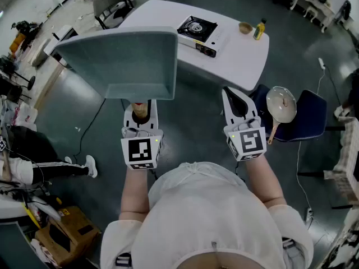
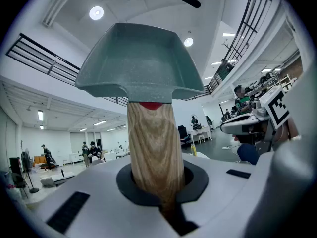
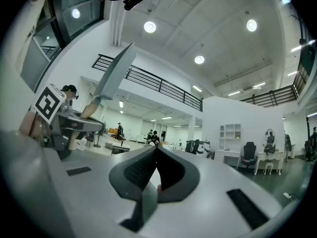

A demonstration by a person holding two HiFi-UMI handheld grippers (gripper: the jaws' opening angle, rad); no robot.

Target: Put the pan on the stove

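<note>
My left claw [image 1: 140, 111] pinches the wooden handle [image 2: 151, 143] of the grey square pan [image 1: 123, 60], raised at eleven o'clock, short of the stove [image 1: 196, 29] on the white table [image 1: 238, 60] at one o'clock, while my right claw [image 1: 236, 98] is pressed together, empty.

Bright ceiling lamps [image 3: 150, 27], soft shadows, fisheye-warped edges, sharp focus.

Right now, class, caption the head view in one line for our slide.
Left gripper holds a square grey pan aloft; the stove sits on the white table ahead.
</note>
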